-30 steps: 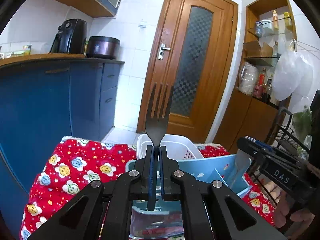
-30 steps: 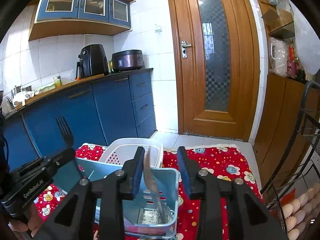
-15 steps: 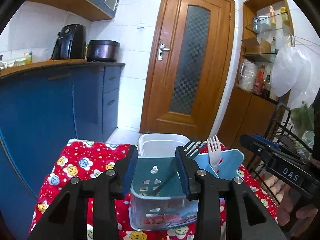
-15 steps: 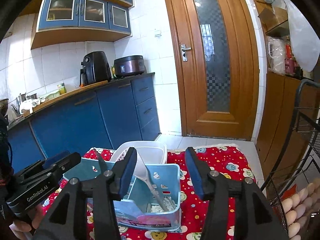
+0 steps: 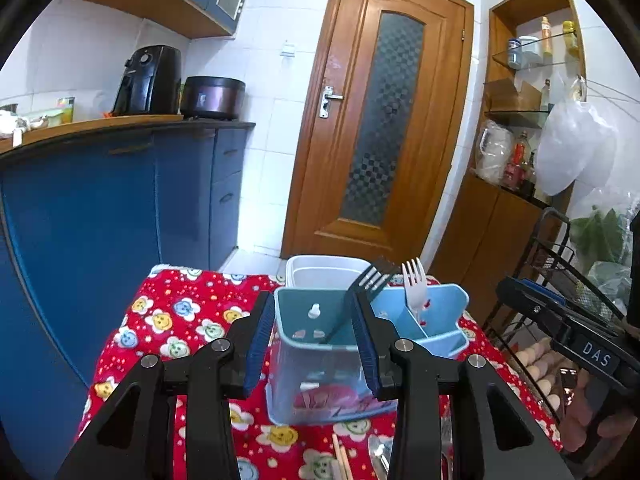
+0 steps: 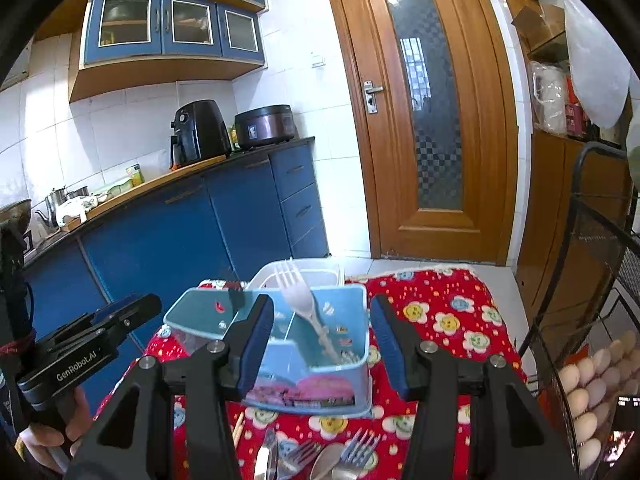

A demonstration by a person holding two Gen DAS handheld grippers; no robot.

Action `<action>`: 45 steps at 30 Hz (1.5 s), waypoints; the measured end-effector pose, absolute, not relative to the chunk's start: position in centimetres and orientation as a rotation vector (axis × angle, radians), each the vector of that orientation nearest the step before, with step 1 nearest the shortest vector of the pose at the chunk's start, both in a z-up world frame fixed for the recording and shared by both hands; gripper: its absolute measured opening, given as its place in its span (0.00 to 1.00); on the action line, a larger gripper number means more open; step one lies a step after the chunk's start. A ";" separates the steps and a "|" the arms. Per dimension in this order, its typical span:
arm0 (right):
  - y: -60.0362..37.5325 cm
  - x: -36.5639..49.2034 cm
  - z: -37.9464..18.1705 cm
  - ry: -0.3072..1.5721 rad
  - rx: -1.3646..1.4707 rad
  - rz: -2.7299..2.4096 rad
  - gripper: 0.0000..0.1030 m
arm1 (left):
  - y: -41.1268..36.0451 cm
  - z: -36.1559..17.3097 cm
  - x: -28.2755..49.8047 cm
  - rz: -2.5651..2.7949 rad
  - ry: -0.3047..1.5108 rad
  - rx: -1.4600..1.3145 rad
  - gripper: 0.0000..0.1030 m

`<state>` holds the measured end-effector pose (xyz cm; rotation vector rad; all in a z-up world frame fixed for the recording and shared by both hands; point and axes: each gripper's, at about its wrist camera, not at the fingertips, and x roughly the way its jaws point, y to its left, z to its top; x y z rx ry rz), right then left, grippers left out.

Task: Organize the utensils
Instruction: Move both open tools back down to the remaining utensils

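L gripper (image 5: 312,344): fingers (image 5: 256,340) part open, nothing held, blue ribbed pads apart w/ the caddy (image 5: 320,376) seen between them. R gripper (image 6: 322,342): fingers (image 6: 390,340) also part open, empty. Caddy is light-blue plastic, boxy, w/ clear lower walls, dividers and hole slots; it sits mid worktop (image 5: 172,320) on a red flower-print cloth. Black fork (image 5: 370,280) leans in the left compartment, tines up; white plastic fork (image 6: 304,304) leans in the right one. White plastic tub (image 5: 320,270) just beyond caddy at far edge. Near edge: loose metal forks (image 6: 360,450), spoon (image 6: 324,464), chopsticks (image 5: 344,460). Cloth left and right of caddy lies open. Wire rack w/ eggs (image 6: 580,400) stands right of the worktop.
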<state>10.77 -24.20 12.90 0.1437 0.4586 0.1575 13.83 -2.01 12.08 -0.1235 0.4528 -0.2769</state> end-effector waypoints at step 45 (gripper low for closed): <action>-28.7 4.7 4.2 0.764 0.281 0.121 0.52 | -2.4 3.2 8.6 -0.296 0.787 -0.136 0.40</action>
